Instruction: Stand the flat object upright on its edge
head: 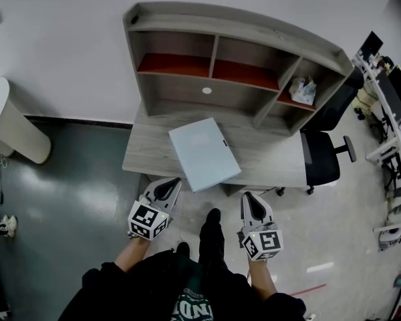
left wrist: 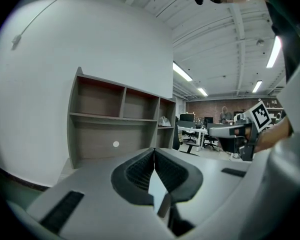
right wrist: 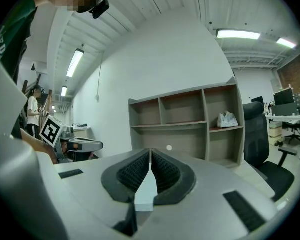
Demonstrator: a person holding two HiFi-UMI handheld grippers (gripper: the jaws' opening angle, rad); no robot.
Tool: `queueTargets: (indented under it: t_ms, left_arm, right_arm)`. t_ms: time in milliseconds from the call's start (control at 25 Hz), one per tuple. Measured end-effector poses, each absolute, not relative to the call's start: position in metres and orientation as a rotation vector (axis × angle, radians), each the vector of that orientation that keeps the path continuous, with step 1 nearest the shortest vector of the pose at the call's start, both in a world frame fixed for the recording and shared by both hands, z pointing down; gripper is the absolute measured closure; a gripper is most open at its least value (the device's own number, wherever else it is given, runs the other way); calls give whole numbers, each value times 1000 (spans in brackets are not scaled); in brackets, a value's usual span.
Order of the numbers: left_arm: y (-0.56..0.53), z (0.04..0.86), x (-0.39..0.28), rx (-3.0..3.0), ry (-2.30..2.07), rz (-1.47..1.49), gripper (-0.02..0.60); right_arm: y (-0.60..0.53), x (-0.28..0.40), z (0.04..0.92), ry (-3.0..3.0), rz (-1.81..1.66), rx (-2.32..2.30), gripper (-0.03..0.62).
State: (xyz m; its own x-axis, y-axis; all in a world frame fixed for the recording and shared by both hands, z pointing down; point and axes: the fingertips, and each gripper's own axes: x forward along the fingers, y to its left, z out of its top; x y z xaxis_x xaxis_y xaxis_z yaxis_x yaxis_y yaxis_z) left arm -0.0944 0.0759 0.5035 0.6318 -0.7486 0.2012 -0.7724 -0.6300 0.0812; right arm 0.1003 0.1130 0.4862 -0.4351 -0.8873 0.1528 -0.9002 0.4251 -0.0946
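The board [head: 204, 154] lies flat on the tabletop [head: 147, 154], pale blue-white and turned at an angle to the front edge. Its near corner pokes just past that edge. There is a small dark mark close to its right side. Nothing touches it.

Behind it, at the back of the tabletop, stands a shelf unit [head: 207, 85] with open compartments. A crumpled pale bag [head: 303, 89] sits in the lower right one.

The left tongs [head: 170, 186] are held in front of the tabletop, over the floor, tips pointing at the board's near corner and close to it but apart. In the left gripper view the left tongs [left wrist: 154, 156] are pressed together at the tips with nothing between them.

The right tongs [head: 250, 198] hang further right and a little further back from the edge, also clear of the board. In the right gripper view the right tongs [right wrist: 150, 156] are likewise closed tip to tip and empty.

A black chair [head: 320, 156] stands at the right end of the tabletop.
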Motion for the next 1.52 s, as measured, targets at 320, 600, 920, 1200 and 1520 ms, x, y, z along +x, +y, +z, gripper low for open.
queueTargets:
  t_ms: [320, 600, 920, 1200, 1520]
  left_arm:
    - [-6, 503, -80, 2639, -1360, 227, 568]
    - [-68, 496, -66, 2570, -1474, 240, 568]
    - [-99, 504, -60, 2458, -1596, 261, 568]
    - [-105, 506, -73, 2388, -1684, 276, 568]
    - [-114, 505, -81, 2369, -1720, 264, 568]
  right_arm:
    - [16, 114, 488, -2642, 264, 1528, 559]
    - [-65, 126, 481, -2715, 264, 1402, 559]
    - [-117, 128, 496, -2768, 296, 1219, 559]
    - [-138, 109, 501, -2816, 308, 1093, 557]
    - [-151, 96, 502, -2835, 296, 1039, 557]
